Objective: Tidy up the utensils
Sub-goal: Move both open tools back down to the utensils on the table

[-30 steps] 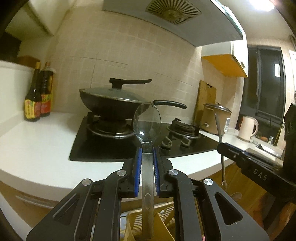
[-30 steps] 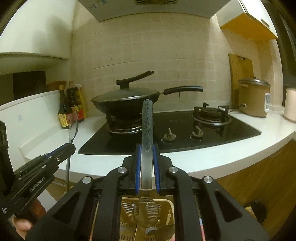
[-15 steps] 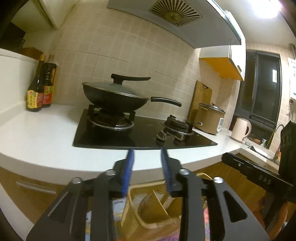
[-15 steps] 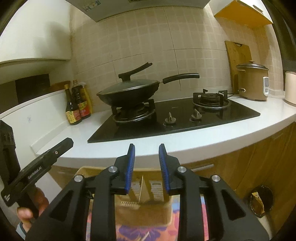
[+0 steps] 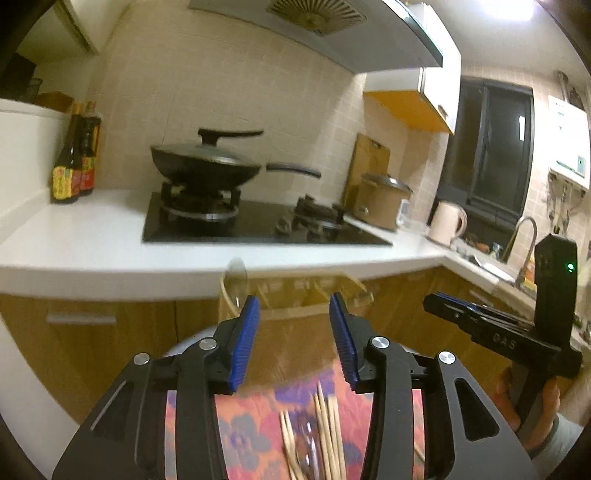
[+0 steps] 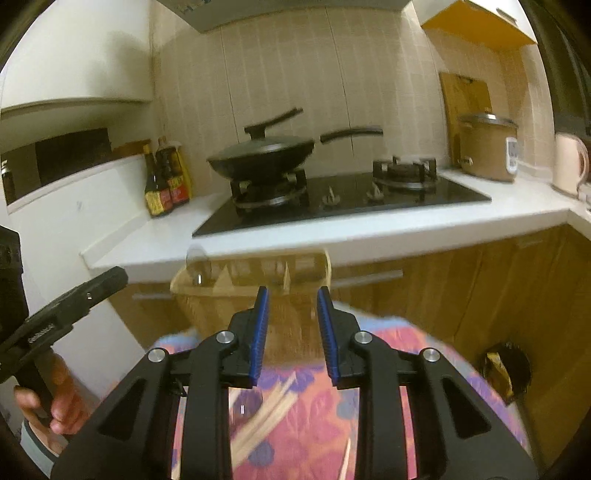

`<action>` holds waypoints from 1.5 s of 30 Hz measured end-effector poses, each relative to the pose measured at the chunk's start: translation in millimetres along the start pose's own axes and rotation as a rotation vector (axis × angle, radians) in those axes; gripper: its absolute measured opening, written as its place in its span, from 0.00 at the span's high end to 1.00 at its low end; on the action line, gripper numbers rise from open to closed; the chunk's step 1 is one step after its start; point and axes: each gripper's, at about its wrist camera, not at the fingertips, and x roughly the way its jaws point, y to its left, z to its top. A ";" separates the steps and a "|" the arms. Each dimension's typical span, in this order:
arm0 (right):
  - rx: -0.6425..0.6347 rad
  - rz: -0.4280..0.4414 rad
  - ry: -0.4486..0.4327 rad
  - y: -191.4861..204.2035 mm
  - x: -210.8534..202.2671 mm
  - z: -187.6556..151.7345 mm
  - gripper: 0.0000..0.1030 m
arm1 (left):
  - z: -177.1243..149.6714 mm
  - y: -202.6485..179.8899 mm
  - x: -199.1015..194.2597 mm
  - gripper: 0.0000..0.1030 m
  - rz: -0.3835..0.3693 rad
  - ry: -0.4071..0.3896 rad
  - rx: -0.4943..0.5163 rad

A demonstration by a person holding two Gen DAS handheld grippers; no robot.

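We face a beige tiled wall (image 5: 229,85) above a curved white worktop (image 5: 74,240) (its front edge blurred), over brown wooden cabinet doors (image 6: 498,280). A dark window (image 5: 487,147) sits at the right, beside an orange-bottomed wall cupboard (image 5: 410,107); a bright ceiling light (image 5: 513,7) glares overhead.

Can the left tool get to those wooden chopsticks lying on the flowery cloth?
Probably yes. The left tool is empty, its blue jaws opening, and the pale wooden chopsticks lie uncovered on the red-and-purple flowered cloth just below it, nothing between.
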 end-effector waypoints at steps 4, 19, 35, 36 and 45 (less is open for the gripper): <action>0.034 -0.002 0.058 -11.6 -9.5 -32.1 0.77 | -30.9 -3.7 -10.4 0.58 0.015 0.072 -0.015; 0.084 -0.015 0.158 -30.8 -16.5 -129.5 0.54 | -105.1 -3.5 -24.7 0.36 0.189 0.105 -0.075; 0.106 0.005 0.148 -38.3 -15.8 -139.4 0.54 | -121.8 -3.9 -19.3 0.36 0.235 0.097 -0.079; 0.103 0.002 0.147 -38.1 -16.1 -139.6 0.54 | -122.1 -3.5 -19.7 0.36 0.233 0.095 -0.083; 0.052 -0.012 0.175 -28.2 -10.2 -141.6 0.54 | -122.9 -4.4 -16.5 0.36 0.201 0.123 -0.080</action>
